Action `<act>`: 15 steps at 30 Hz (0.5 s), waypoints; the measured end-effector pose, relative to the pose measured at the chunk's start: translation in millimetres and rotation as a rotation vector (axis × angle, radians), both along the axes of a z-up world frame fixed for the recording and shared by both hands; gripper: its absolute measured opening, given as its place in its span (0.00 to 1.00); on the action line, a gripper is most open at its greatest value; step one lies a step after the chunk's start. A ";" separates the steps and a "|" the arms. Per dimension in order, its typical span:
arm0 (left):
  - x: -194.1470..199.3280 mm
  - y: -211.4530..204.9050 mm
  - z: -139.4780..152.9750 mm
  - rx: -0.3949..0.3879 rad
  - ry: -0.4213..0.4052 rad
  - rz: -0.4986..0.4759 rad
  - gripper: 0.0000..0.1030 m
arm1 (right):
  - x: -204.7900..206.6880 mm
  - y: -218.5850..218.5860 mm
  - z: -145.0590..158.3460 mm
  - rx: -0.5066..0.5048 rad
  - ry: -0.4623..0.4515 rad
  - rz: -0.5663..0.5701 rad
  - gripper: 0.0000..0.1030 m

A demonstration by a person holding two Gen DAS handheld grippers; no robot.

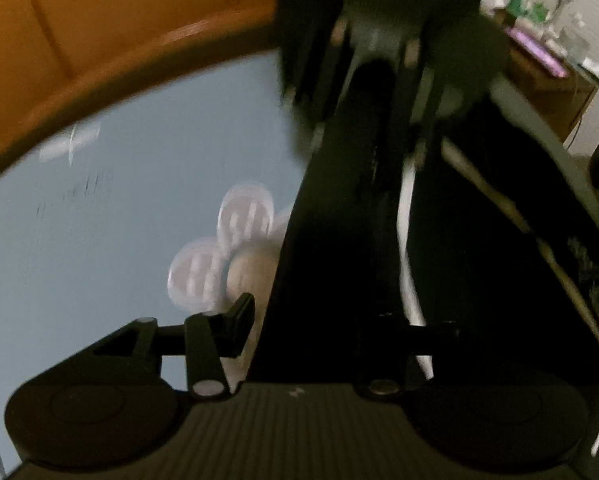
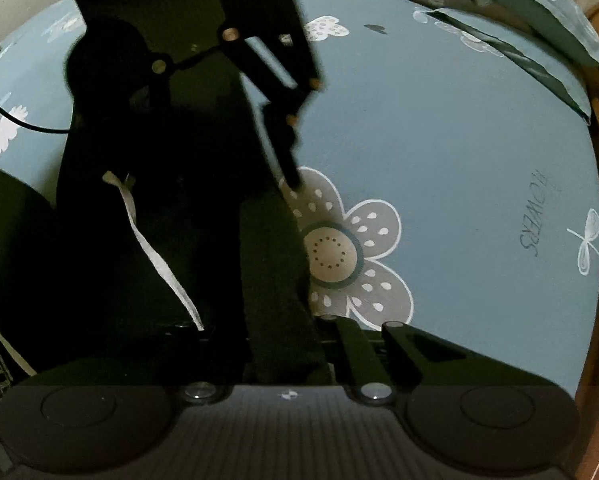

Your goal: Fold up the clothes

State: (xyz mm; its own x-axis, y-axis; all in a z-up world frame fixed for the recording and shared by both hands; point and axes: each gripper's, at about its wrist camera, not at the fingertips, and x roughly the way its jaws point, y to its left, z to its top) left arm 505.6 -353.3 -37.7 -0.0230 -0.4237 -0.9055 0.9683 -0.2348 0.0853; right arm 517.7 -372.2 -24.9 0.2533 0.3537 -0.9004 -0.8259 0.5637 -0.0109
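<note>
A black garment with a white drawstring hangs over the blue flowered bedsheet. My right gripper is shut on a band of the black garment at the bottom of its view; only its right finger shows. In the left wrist view the same garment passes between the jaws of my left gripper. These stand open, with a gap of sheet between the left finger and the cloth, and the right finger is hidden by the dark fabric. The left gripper's finger also points down beside the garment.
An orange wooden bed frame curves round the sheet. A folded blue cover or pillow lies at the far right corner of the bed. A cluttered wooden desk stands beyond. A blurred black tool housing looms at the top.
</note>
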 end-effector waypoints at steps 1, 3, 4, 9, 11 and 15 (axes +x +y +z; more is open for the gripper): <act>4.7 5.7 -4.1 0.028 -0.009 0.016 0.45 | 0.0 -1.5 2.0 0.006 -0.002 -0.008 0.08; 20.0 18.3 -13.4 0.094 -0.020 0.055 0.44 | -1.0 -3.1 4.5 0.011 0.000 -0.009 0.08; 28.8 24.1 -18.2 0.128 -0.022 0.077 0.41 | -1.6 -3.9 5.7 0.013 0.001 -0.010 0.08; 63.3 50.8 -30.3 0.227 0.028 0.163 0.36 | -6.7 -5.9 7.7 0.007 -0.002 0.002 0.08; 62.0 60.5 -32.9 0.255 0.034 0.151 0.34 | -5.8 -5.4 7.8 0.008 -0.001 -0.003 0.08; 57.1 73.7 -42.5 0.288 0.021 0.136 0.18 | -4.3 -4.5 6.8 0.004 -0.003 -0.009 0.08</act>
State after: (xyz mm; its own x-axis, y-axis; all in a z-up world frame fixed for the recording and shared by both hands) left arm 562.7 -279.6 -80.2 -0.0033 -0.1506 -0.9886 0.9933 -0.1149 0.0142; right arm 513.4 -376.7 -18.1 0.2590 0.3547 -0.8984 -0.8207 0.5712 -0.0111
